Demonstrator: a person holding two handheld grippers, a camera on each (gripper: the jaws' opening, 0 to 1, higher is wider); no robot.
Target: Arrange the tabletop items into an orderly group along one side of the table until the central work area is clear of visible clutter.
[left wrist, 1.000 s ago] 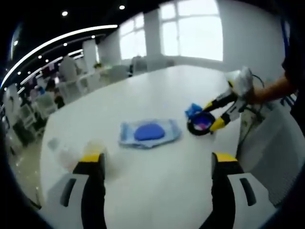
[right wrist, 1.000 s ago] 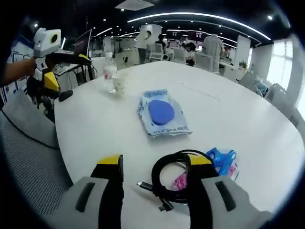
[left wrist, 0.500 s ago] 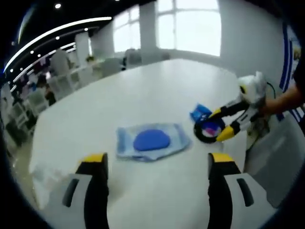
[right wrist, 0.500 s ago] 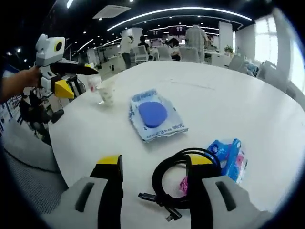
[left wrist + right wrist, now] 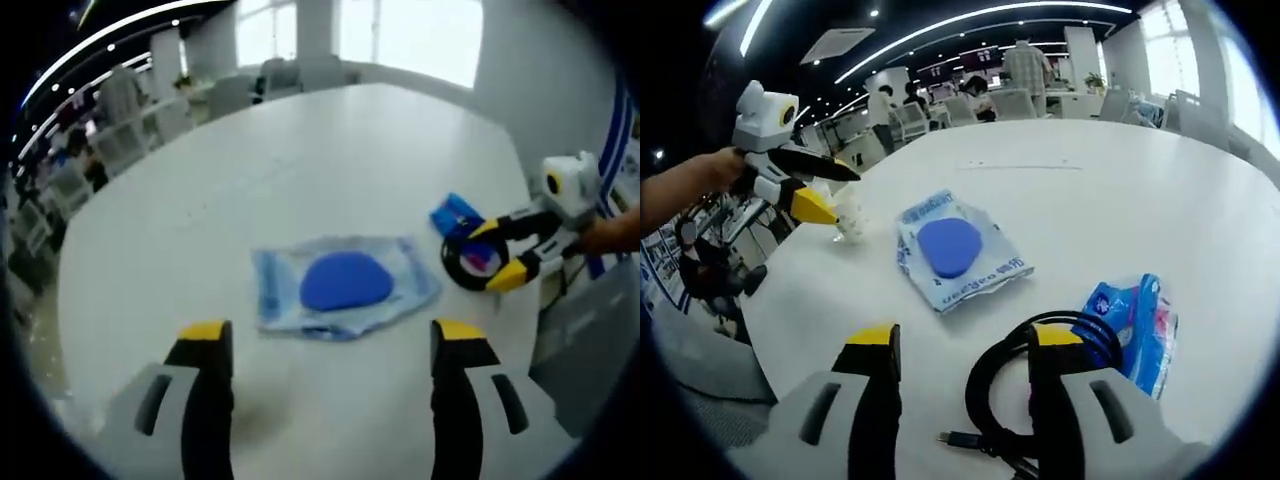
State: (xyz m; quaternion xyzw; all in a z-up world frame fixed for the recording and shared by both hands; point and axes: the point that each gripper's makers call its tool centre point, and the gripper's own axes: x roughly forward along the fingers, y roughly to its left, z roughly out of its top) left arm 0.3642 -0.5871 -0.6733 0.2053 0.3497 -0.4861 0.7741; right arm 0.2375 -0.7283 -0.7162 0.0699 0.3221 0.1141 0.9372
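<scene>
A clear bag with a blue pad lies mid-table, just ahead of my left gripper, which stands open and empty. In the right gripper view the same bag lies beyond my right gripper, also open. Its right-hand jaw rests over a black cable coil, with a blue packet beside it. From the left gripper view, the right gripper straddles the coil near the blue packet. The left gripper hovers by a white cup.
The white round table has bare surface on its far side. A grey chair back stands at the table edge near the right gripper. Chairs, desks and people fill the room behind.
The left gripper has come in over the table towards the clear bag; the cup has left its view. The right gripper stays at the coil, its view tilted.
</scene>
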